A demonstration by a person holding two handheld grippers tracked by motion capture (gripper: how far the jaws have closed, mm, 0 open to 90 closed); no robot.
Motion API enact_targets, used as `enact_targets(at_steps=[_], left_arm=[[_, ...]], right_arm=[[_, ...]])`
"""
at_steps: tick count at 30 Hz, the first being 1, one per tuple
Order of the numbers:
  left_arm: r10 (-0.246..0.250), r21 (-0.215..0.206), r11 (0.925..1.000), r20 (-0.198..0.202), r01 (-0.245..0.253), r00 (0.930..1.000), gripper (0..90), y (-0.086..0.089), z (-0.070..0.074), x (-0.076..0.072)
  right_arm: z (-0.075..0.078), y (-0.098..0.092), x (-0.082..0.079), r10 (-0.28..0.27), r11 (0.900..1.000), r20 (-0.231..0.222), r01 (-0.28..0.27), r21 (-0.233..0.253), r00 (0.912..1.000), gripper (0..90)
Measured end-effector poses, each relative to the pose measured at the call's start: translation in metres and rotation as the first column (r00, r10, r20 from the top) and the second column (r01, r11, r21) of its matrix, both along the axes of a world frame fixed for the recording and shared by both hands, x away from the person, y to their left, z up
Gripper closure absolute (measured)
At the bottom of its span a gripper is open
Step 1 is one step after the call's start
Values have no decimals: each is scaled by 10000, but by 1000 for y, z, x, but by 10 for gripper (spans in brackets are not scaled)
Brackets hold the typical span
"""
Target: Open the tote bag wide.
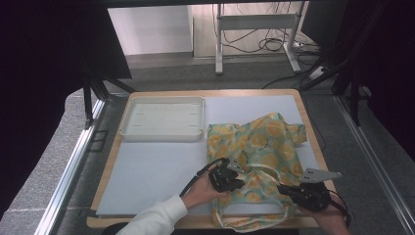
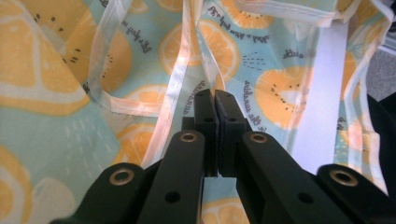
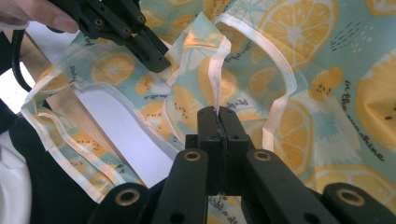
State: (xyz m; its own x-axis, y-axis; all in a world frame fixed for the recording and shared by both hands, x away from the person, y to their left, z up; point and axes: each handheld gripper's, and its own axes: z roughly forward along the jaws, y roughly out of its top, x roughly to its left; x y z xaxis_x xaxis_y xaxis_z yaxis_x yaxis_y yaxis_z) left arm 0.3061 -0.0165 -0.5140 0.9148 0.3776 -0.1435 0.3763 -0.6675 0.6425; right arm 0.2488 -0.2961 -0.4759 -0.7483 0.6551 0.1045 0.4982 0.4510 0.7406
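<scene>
Both claws are down on the bag (image 1: 259,152), a lemon-print tote lying crumpled at the near right of the surface (image 1: 156,171), its handles spilling over the near edge. Left claw (image 1: 234,180) sits at the bag's near left part, jaws pressed together; in the left gripper view the left claw (image 2: 215,99) has the pale trim (image 2: 175,88) of the bag running right up to its tips, and it looks pinched on that trim, though the grip itself is hidden behind the jaws. Right claw (image 1: 288,188) is near the bag's near right corner; from the right gripper view the right claw (image 3: 217,114) is closed on a strip of the same pale trim (image 3: 216,79), which rises straight out from between the tips. That same view catches the left claw (image 3: 154,56) farther off, nose down on the cloth. Off at the far left, a white tray (image 1: 128,120) waits, well apart from the bag. My read: this is the grasping step, each claw taking an edge before the bag gets spread or folded. Next move, I'd judge, calls for both to lift and draw apart together, keeping the thin trim from slipping, so the fabric pulls flat rather than bunching.
</scene>
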Motion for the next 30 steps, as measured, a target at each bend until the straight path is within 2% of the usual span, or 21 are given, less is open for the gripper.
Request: enact_targets(at_steps=[3,8,18,23,25,30], left_arm=[[57,-186,9998,-96,-59,9999,900,1,2,-1],[-55,-267,9996,-27,55,10000,900,2,5,-3],[-115,-262,9996,2,115,9999,900,0,5,-4],[40,-581,9983,90,-35,10000,900,5,12,-4],[186,-837,9963,190,-170,9996,900,10,20,-4],[372,-1093,9934,332,-333,9988,900,16,29,-2]], right_arm=[[0,0,0,-15,10000,58,15,16,10000,888],[1,0,0,-16,10000,67,16,8,10000,888],[2,-1,0,-66,10000,119,65,20,9999,888],[6,-3,0,-147,9999,292,145,63,9995,888],[8,-4,1,-218,9997,377,215,81,9990,888],[14,-3,4,-297,9995,564,291,122,9980,888]])
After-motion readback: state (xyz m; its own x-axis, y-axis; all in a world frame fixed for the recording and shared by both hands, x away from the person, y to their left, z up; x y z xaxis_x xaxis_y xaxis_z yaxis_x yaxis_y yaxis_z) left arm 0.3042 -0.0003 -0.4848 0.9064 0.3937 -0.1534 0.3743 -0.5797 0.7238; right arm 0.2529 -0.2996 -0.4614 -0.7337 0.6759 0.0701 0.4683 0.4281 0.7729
